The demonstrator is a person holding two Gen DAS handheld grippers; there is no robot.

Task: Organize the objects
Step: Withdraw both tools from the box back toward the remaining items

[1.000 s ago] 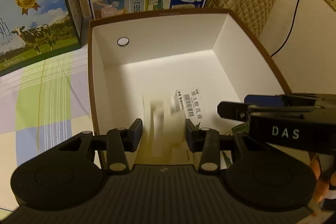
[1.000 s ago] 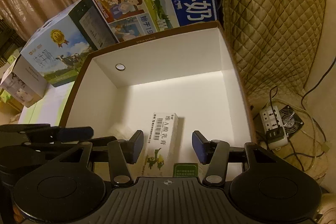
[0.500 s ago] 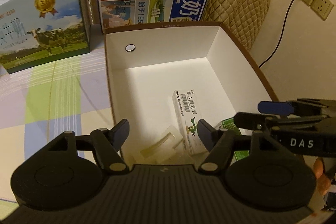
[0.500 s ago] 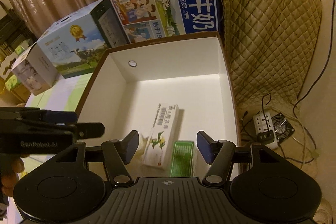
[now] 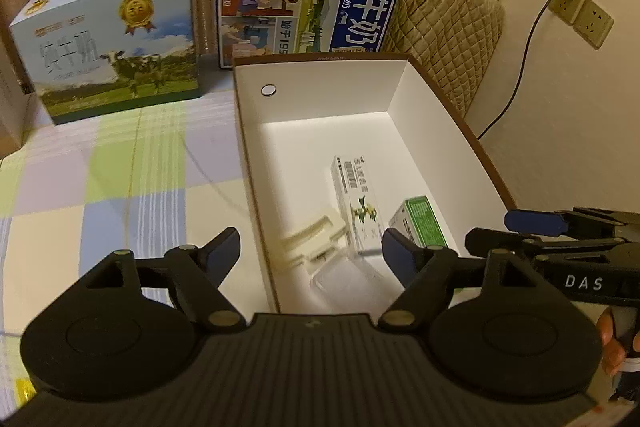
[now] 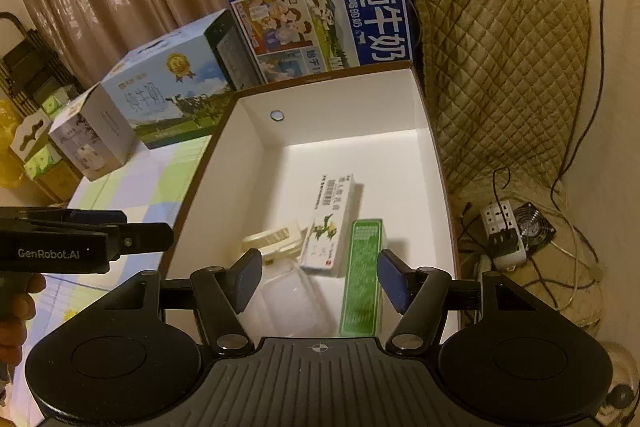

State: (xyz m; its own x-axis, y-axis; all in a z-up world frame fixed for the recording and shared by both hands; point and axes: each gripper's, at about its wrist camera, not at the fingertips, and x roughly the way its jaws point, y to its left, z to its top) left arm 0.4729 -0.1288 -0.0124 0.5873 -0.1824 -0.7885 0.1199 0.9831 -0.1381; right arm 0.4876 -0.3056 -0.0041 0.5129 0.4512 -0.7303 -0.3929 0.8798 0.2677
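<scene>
Inside the box: items lay on the floor of the white open box (image 6: pixel 434 163), toward its near end.
White carton: the white carton (image 6: pixel 332 223) lay flat at mid-floor, long axis running toward the far wall.
Green carton: the green carton (image 6: pixel 362 275) lay just right of it, roughly parallel, nearer the near wall.
Cream piece: a cream plastic piece (image 6: pixel 276 241) lay left of the white carton.
Clear tray: a clear tray (image 5: pixel 348 281) sat nearest the near wall.
Right gripper: the right gripper (image 6: pixel 320 277) hung above the near end, jaws opening, nothing between them; probably nearer the cartons.
Left gripper: the left gripper (image 5: pixel 311 255) straddled the box's left wall from above, jaws opening, empty.
Next: further items likely lay outside the box, on the checked tablecloth (image 5: pixel 100 179) side.
</scene>
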